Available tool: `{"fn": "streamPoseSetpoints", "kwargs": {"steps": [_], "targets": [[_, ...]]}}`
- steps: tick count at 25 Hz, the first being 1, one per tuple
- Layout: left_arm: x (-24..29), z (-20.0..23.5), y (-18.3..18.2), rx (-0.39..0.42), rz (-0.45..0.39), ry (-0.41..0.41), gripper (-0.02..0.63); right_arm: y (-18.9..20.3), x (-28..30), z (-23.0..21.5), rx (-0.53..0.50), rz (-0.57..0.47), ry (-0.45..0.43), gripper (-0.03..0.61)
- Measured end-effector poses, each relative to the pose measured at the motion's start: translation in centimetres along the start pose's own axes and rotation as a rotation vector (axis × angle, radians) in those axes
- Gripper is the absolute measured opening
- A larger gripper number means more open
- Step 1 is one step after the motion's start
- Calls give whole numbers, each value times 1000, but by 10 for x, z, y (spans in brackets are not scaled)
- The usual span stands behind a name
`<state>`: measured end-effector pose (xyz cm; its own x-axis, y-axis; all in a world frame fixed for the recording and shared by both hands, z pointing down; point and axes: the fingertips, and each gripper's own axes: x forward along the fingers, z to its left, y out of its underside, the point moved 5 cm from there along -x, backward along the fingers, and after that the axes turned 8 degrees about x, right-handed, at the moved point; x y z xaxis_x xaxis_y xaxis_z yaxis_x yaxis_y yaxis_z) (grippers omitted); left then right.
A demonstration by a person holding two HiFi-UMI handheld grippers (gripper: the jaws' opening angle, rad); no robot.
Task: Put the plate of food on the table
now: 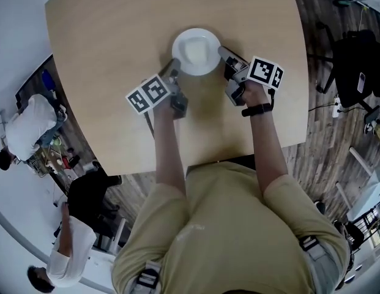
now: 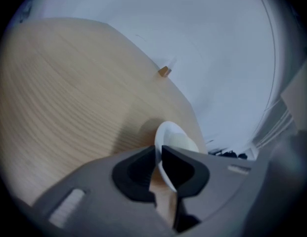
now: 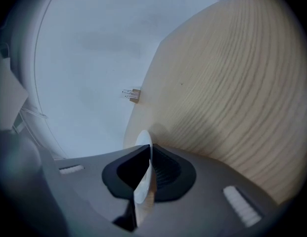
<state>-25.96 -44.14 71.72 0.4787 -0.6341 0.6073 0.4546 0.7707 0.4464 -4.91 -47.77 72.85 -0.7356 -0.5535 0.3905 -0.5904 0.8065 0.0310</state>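
A white round plate [image 1: 196, 51] with pale food on it is over the middle of the light wooden table [image 1: 116, 72]. My left gripper [image 1: 173, 72] is shut on the plate's left rim, and my right gripper [image 1: 223, 54] is shut on its right rim. In the left gripper view the plate [image 2: 174, 138] sticks out beyond the dark pads, its rim pinched between them. In the right gripper view the plate's rim [image 3: 143, 181] shows edge-on between the closed pads. Whether the plate rests on the table I cannot tell.
The table's front edge [image 1: 238, 155] runs just before the person's body. Past its right side stands a dark chair [image 1: 355, 66] on a wood-plank floor. People stand at the lower left [image 1: 30, 127]. A small brown block [image 2: 164, 71] is on the pale floor beyond the table.
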Motion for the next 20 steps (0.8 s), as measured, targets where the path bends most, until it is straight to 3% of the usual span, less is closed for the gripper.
{"fn": "streamPoseSetpoints", "kwargs": {"steps": [6,15,20], "targets": [[13,9,-12,146,3,-156,51,-4,20,2,-10,1,1,18],[18,3,-14,222,-5,-211,54,-7,25,6,-112,-22,178,23],[13,-1,-13,343,17,-275,50,1,24,5,-148,-4,232,26]]}}
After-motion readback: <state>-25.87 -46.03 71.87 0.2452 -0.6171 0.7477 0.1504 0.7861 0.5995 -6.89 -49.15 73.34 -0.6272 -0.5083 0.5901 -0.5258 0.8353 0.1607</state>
